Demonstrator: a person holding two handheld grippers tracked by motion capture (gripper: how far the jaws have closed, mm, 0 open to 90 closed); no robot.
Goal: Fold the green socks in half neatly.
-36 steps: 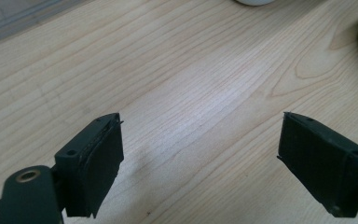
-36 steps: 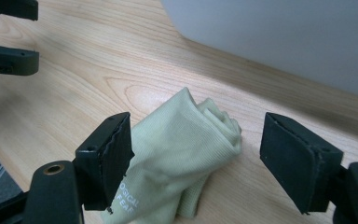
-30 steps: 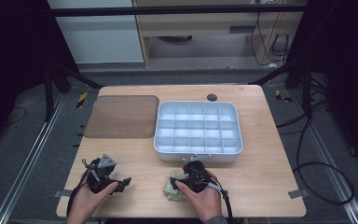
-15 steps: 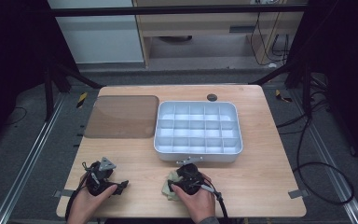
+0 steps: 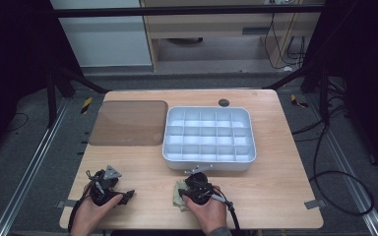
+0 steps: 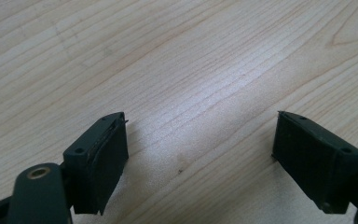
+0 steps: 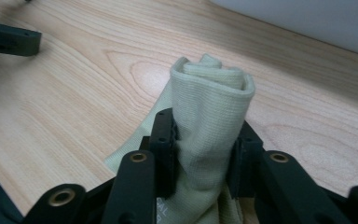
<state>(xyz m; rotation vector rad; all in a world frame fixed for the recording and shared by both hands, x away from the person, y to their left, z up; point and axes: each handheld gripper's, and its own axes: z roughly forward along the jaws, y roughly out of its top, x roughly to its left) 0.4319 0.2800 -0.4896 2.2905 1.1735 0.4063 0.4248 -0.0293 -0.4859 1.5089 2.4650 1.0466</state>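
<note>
The pale wooden table [image 5: 275, 196], smooth with a fine straight grain, carries everything here. Ahead of both sets of jaws lies a white plastic tray [image 5: 208, 133] with rounded corners, moulded into a grid of small square compartments, all of which look bare. Beside it, ahead of the left jaws, rests a flat translucent brown lid [image 5: 129, 123], also round-cornered and glossy. A small dark round disc [image 5: 223, 103] sits beyond the tray near the far edge.

The right gripper [image 7: 205, 144] is clenched on a pale yellow-green knitted cloth [image 7: 212, 107]: the soft ribbed fabric is bunched between the jaws, rises past their tips in a rolled fold, and part of it spills onto the table beneath them. In the high view the cloth [image 5: 178, 196] lies just on the near side of the tray, at the person's right hand [image 5: 207, 212].

The left gripper [image 6: 200, 140] hovers low over bare wood, its jaws spread wide with nothing between them, well to the side of the cloth.

The step in hand looks like taking up the cloth, probably for wiping the tray. The next move would call for lifting it clear of the table and carrying it forward over the tray's rim without snagging the loose tail.
</note>
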